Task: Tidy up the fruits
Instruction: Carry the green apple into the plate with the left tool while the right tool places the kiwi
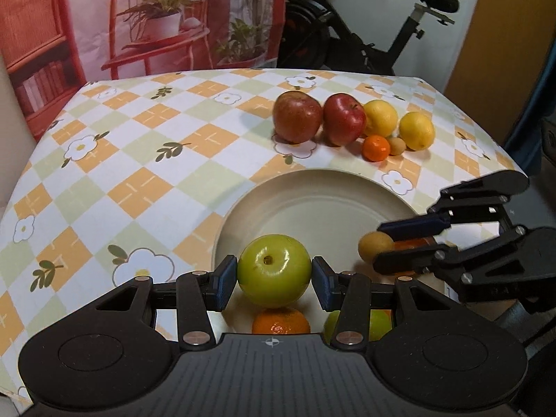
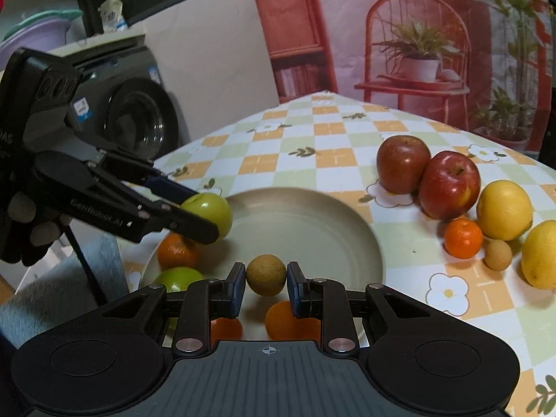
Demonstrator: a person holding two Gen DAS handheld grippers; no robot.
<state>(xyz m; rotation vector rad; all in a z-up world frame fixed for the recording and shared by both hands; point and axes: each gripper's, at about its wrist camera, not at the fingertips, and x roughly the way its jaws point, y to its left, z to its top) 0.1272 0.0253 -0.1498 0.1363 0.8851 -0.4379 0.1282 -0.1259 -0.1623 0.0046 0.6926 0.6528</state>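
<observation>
My left gripper (image 1: pixel 274 279) is shut on a green apple (image 1: pixel 274 270) and holds it above the near rim of the beige plate (image 1: pixel 312 205). My right gripper (image 2: pixel 266 283) is shut on a small brown longan (image 2: pixel 266 275) above the same plate (image 2: pixel 305 222). In the left wrist view the right gripper (image 1: pixel 377 248) reaches in from the right with the longan (image 1: pixel 373 245). In the right wrist view the left gripper (image 2: pixel 212 213) holds the green apple (image 2: pixel 212 212). On the plate lie oranges (image 2: pixel 177 250) and another green apple (image 2: pixel 179 278).
On the tablecloth beyond the plate lie two red apples (image 1: pixel 297 116), two lemons (image 1: pixel 380 118), a small orange (image 1: pixel 376 147) and a longan (image 1: pixel 397 146). An exercise bike (image 1: pixel 347 34) stands behind the table. A washing machine (image 2: pixel 139 118) stands left of the table.
</observation>
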